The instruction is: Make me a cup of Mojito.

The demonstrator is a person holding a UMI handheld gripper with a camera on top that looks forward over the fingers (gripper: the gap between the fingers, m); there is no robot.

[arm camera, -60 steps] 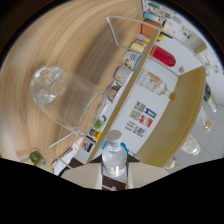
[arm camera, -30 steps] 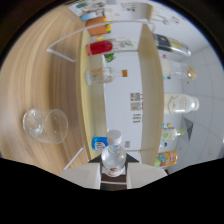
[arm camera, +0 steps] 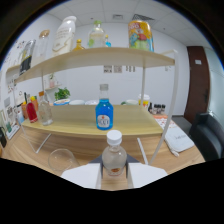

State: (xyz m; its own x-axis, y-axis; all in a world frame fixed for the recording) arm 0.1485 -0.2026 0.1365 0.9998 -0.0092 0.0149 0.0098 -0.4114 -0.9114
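Gripper: fingers pinch clear bottle, white cap up.
Far: blue bottle on shelf.
Near left: empty glass.

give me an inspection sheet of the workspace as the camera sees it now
surface: wooden counter carrying a two-tier wooden shelf.
job's things: white-capped clear bottle held upright between the tongs; blue bottle on the lower tier beyond it; empty glass on the counter beside the tongs.
clutter: red bottle and clear bottle on the lower tier; tall bottles and a colourful can on the top tier.
grippers: tongs shut on the white-capped bottle.
cables: nothing seen.
surroundings: white wall, dark door, small plant.
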